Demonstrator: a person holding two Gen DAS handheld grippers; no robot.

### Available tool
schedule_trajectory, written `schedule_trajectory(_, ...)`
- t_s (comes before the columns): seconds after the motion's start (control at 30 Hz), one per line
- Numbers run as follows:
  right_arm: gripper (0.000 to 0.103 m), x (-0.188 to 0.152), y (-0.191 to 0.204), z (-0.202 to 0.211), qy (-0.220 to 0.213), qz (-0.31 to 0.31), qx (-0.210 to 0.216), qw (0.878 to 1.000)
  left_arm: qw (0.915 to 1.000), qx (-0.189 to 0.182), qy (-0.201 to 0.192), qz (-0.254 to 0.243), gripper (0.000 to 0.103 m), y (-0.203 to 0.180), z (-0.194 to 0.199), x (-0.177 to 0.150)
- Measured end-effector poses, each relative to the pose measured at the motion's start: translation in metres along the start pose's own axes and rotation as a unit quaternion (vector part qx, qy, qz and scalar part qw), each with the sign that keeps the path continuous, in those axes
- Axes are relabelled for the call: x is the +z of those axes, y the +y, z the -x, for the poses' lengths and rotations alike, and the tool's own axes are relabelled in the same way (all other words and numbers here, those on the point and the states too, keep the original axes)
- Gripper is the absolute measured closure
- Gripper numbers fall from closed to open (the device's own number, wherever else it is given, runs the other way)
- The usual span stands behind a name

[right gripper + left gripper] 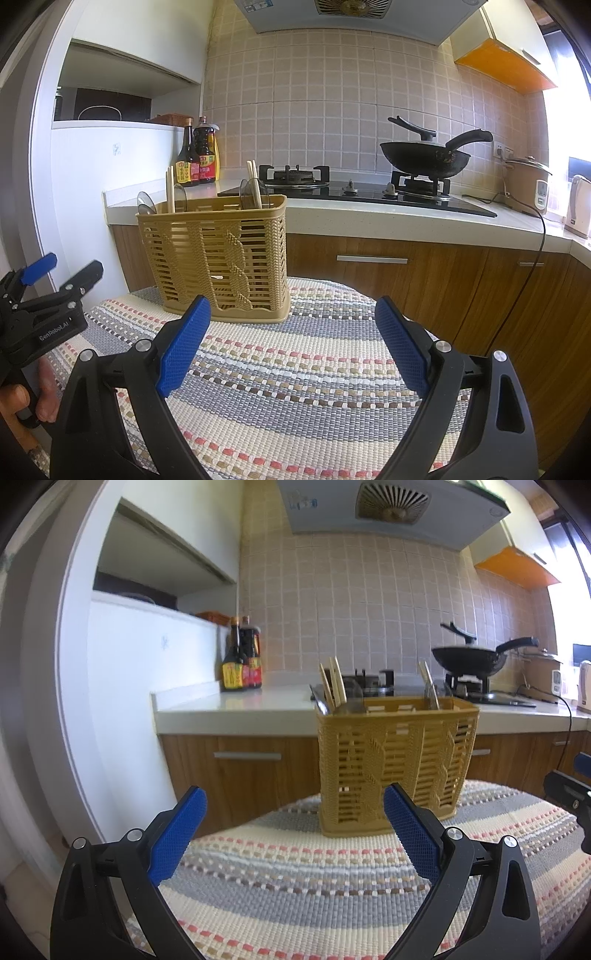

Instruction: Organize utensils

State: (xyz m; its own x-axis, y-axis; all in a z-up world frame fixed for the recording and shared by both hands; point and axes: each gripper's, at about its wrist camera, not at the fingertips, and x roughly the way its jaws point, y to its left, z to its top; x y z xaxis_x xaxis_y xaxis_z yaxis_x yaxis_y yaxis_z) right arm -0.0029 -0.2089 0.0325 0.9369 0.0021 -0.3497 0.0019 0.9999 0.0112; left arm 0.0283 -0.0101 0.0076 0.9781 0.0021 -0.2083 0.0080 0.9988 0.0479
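A tan plastic utensil basket (218,258) with slatted, woven-look walls stands upright at the far edge of a striped woven mat (295,369) in cream, grey and pink. Inside the basket, wooden chopsticks (170,192) stand upright in its left part, beside a clear spoon (146,205), and more chopsticks (255,182) lean in its right part alongside clear spoon bowls (251,192). The right gripper (291,347) hovers over the near part of the mat with its two blue-padded fingers (183,347) spread wide apart and nothing between them; the basket lies just beyond, slightly to the left. The left gripper (295,834) is likewise held over the mat with its blue pads wide apart and empty, the basket straight ahead and near. In the right wrist view the left gripper also appears at the far left edge, with a hand (22,402) on its handle. Behind the mat runs a white kitchen counter (369,218) over wooden cabinets. On it stand two dark sauce bottles (195,158) at the left, a black gas hob (354,192) with a black wok (424,155) on the right burner, and a rice cooker (528,184) further right.
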Motion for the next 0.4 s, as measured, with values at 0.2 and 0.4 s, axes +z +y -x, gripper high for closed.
schedule_trajectory(0.2,0.017,-0.0001,0.0015,0.0001,-0.001,0.002,-0.002,1.000,1.0000,0.004,0.007,0.003,0.007,0.0013,0.0008,0.0015)
schedule_trajectory(0.4,0.017,0.0008,0.0004,0.0003,0.000,-0.002,-0.002,1.000,0.9998,0.002,0.016,0.012,0.007,0.0054,-0.0021,0.0017)
